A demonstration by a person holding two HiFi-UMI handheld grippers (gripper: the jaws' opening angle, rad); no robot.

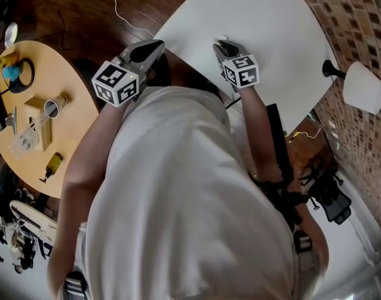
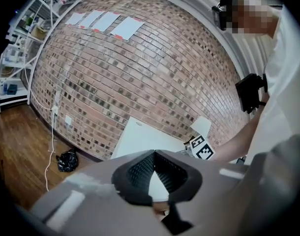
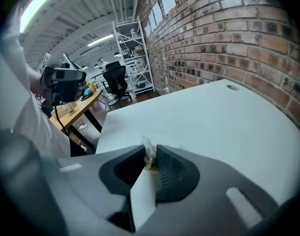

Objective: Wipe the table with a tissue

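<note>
Smooth white round-cornered counter (image 3: 224, 127), crumpled white tissue (image 3: 149, 154) pinched by right hand-held gripper (image 3: 150, 147), ribbed black pads (image 3: 168, 173), left hand-held gripper (image 2: 153, 153) pressed together, empty, red brick wall (image 2: 140, 73).

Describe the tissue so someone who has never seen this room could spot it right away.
Start at the big white table beside the brick wall. The right gripper is over its near edge, and the tissue is the small crumpled white wad pinched between its dark fingers. The left gripper holds nothing.

White table (image 1: 272, 30), red-brown brick wall (image 2: 140, 73)
</note>
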